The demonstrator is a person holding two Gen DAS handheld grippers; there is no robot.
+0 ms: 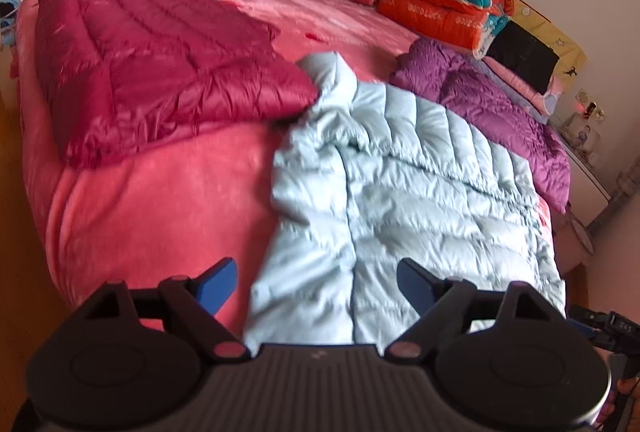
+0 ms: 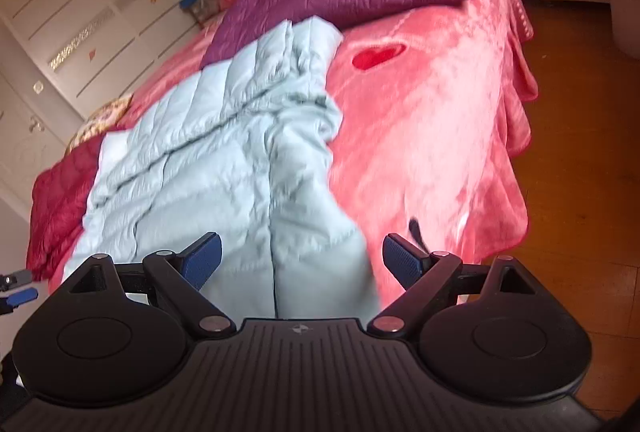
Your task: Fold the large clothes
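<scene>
Pale blue down jacket (image 1: 404, 192), quilted, lies spread on the pink bedspread (image 1: 152, 200). Beside it: crimson down jacket (image 1: 160, 64) touching one sleeve, purple down jacket (image 1: 500, 104) at the other. Left gripper (image 1: 316, 284) and right gripper (image 2: 302, 260) hover over its hem, jaws wide apart, holding nothing.

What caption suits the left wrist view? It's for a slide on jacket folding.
Open left gripper above a light blue down jacket on a pink bed, between maroon and purple jackets.
</scene>
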